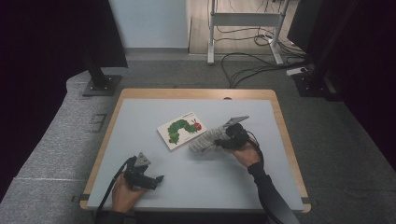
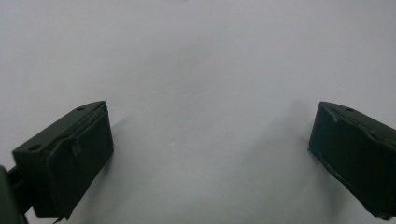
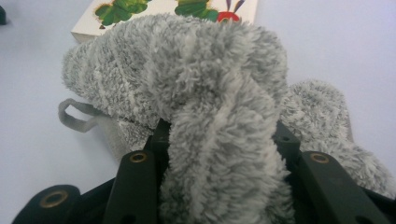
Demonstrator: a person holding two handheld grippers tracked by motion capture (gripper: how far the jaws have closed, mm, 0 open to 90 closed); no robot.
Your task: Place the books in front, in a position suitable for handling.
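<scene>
beside book (image 1: 182, 129), right claw (image 1: 223, 139) clamps fuzzy sock (image 1: 203, 140).

A picture book (image 1: 182, 129) with a green caterpillar on its white cover lies flat near the middle of the frame, on the pale grey table (image 1: 140, 140). In the upper part, black cables (image 1: 247, 65) lie on the grey floor under a white desk frame (image 1: 243, 21). At upper left stands a dark stand (image 1: 100, 84).

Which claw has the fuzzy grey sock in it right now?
The right claw, beside the caterpillar book, is shut on the grey sock. The left claw is open over bare table.
</scene>
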